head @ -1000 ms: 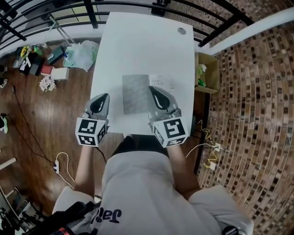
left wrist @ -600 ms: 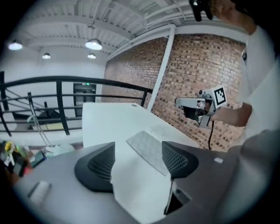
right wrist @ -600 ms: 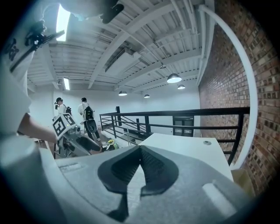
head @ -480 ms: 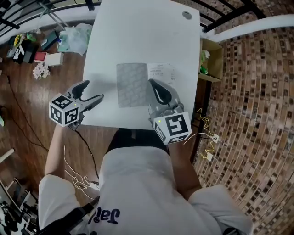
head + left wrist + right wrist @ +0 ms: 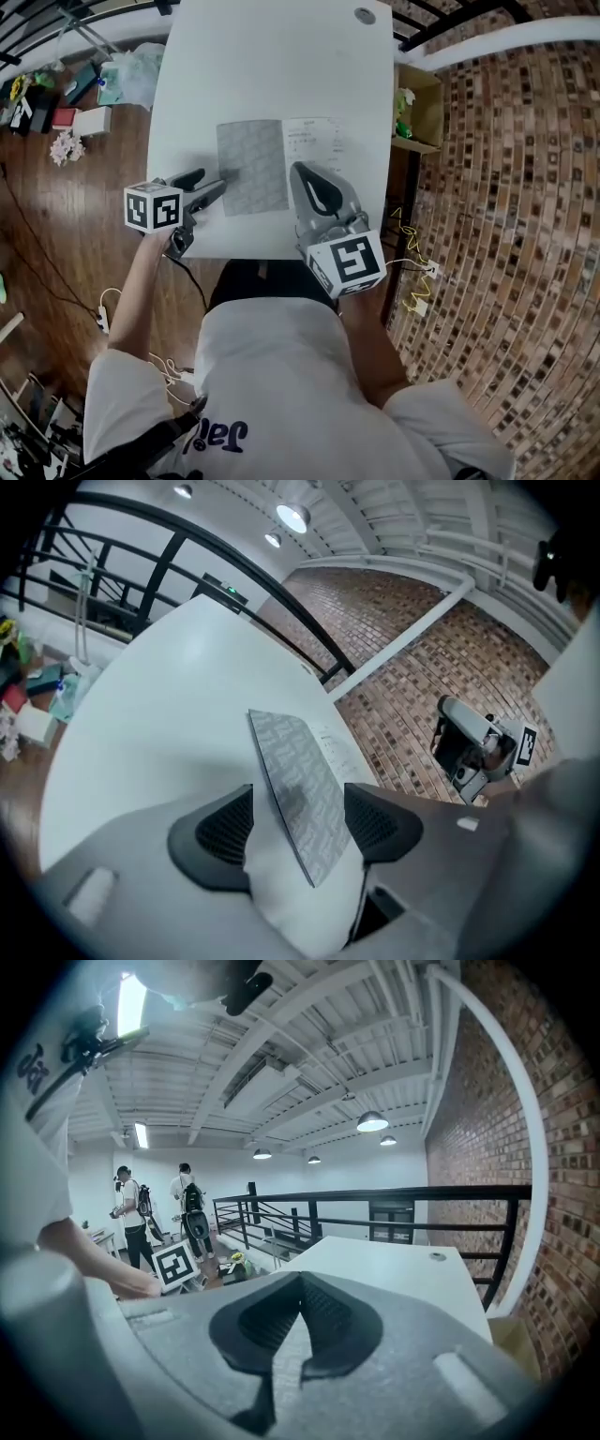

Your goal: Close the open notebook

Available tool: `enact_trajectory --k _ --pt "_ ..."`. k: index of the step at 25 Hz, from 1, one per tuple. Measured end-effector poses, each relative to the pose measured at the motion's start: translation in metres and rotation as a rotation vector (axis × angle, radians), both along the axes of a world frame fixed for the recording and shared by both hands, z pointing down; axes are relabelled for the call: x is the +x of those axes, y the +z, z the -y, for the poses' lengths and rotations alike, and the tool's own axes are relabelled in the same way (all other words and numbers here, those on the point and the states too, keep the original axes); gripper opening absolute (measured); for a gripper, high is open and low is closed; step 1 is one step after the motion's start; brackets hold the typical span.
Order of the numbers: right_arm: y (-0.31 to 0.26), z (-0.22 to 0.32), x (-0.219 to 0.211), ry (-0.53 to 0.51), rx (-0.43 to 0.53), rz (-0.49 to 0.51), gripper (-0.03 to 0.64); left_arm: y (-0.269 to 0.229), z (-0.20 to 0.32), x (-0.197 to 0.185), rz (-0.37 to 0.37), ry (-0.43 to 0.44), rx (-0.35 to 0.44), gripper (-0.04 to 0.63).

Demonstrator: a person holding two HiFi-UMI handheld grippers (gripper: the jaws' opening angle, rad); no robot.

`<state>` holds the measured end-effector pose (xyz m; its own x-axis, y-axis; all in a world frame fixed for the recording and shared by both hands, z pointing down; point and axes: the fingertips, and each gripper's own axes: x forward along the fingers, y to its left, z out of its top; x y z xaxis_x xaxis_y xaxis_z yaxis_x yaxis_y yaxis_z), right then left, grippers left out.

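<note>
The open notebook lies flat on the white table (image 5: 272,66), with its grey patterned cover (image 5: 251,167) on the left and a white printed page (image 5: 314,145) on the right. My left gripper (image 5: 214,186) comes in from the left, rolled on its side. Its jaws are closing, and the near left corner of the cover (image 5: 298,789) sits between the pads (image 5: 223,829) without being pressed. My right gripper (image 5: 314,183) hovers over the notebook's near right part, fingertips together and empty. The grey pattern shows below those jaws in the right gripper view.
A small round grey cap (image 5: 364,15) sits at the table's far right corner. A cardboard box (image 5: 414,117) stands beside the table on the right. Bags and clutter (image 5: 56,103) lie on the wooden floor at the left. Two people (image 5: 131,1213) stand far off.
My left gripper swung out to the left, opened wide and rolled over. It then dropped in toward the notebook's left corner. My right gripper has barely shifted.
</note>
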<state>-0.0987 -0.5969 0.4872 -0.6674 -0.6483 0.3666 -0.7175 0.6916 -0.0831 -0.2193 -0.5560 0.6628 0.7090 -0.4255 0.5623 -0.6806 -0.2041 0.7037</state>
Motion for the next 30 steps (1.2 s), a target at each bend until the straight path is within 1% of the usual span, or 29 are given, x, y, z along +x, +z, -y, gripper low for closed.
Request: enact_trajectory --k 2,4,12,20,23,26,30 --pt "0.001 -0.002 0.004 0.005 -0.005 -0.005 -0.011 0.006 0.0 0.005 -0.02 -0.008 -0.029 0.311" --pt "0.004 -0.004 0.007 0.009 -0.01 -0.008 -0.011 0.011 0.001 0.009 -0.033 -0.013 -0.042 0.288" --pt "0.004 -0.013 0.018 0.016 -0.01 0.001 -0.011 0.025 0.0 0.016 -0.058 -0.036 -0.101 0.221" --pt "0.003 -0.02 0.031 0.042 -0.017 0.009 -0.011 0.027 0.003 0.019 -0.099 -0.071 -0.122 0.159" --pt "0.001 -0.02 0.037 0.051 -0.011 0.014 -0.011 0.024 0.006 0.019 -0.135 -0.101 -0.132 0.158" --pt "-0.002 -0.019 0.041 0.061 -0.006 0.02 -0.011 0.015 0.008 0.02 -0.167 -0.115 -0.126 0.146" --pt "-0.004 -0.018 0.048 0.072 -0.004 0.023 -0.011 -0.012 0.013 0.029 -0.243 -0.116 -0.099 0.144"
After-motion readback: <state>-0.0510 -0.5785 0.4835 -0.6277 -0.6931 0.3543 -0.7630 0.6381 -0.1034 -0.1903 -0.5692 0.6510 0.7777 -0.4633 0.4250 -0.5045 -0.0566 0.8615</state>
